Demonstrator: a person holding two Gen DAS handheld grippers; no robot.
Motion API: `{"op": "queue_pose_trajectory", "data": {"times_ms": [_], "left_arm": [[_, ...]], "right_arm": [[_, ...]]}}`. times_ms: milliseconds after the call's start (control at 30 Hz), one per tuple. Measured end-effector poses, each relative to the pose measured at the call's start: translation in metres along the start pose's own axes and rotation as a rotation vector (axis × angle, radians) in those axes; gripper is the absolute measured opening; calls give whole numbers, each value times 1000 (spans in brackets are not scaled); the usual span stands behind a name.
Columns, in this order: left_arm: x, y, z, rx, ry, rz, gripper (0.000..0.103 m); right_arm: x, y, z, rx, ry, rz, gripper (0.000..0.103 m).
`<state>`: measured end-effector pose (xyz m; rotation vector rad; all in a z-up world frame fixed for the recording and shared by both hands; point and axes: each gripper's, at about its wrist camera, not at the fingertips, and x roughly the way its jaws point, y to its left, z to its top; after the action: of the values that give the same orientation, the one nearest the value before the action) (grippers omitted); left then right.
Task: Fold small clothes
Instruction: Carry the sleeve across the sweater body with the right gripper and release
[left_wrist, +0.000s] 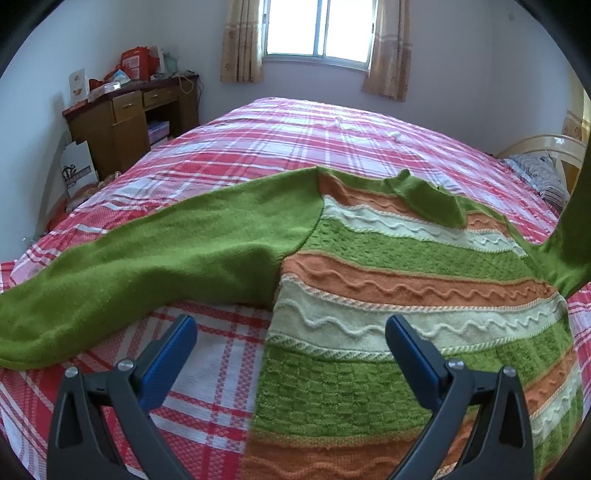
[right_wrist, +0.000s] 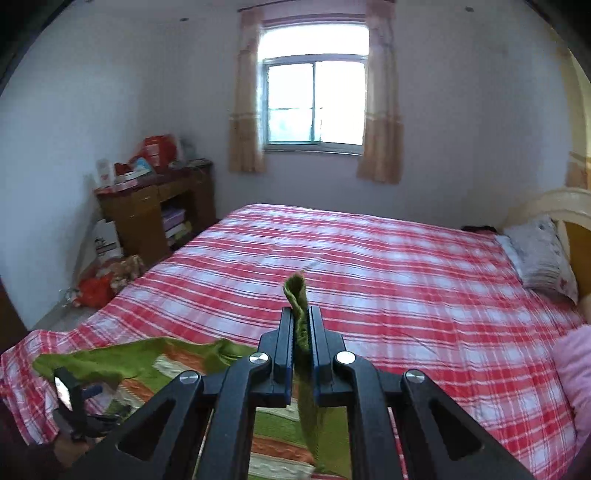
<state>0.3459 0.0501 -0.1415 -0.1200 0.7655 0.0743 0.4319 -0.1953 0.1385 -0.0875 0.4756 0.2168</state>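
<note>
A small knitted sweater with green, orange and cream stripes lies front-up on the bed. Its plain green left sleeve stretches out to the left. My left gripper hovers open just above the sweater's lower left edge, one blue pad over the bedsheet, the other over the knit. The right sleeve is lifted off the bed at the right edge of the left wrist view. My right gripper is shut on the green sleeve cuff, which pokes out past the fingertips; the sleeve hangs down to the sweater below.
The bed has a red and white plaid sheet. A pillow and cream headboard sit at the right. A cluttered wooden desk stands in the far left corner, with bags on the floor. A curtained window is in the far wall.
</note>
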Motion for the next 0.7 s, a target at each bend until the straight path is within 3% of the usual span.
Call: {"op": "queue_pose_trajectory", "data": {"times_ms": [300,500,600,667,700], "left_arm": [[5,-2,-1,9,22,-6,103],[5,-6,-3,33,20,22,103],[5,-5,-3,27,23,24,103],[6,-1,-3,8,26,20,103],[6,3,-3,-8,28,17,103]], "right_arm": [[45,77,-13,-54,39,135,3],[105,142,-50,-77,96,210,3],[142,167,-82,-22,141,282,4],[167,179,-103,9,203,325,14],[176,182,-115,27,239,329,41]]}}
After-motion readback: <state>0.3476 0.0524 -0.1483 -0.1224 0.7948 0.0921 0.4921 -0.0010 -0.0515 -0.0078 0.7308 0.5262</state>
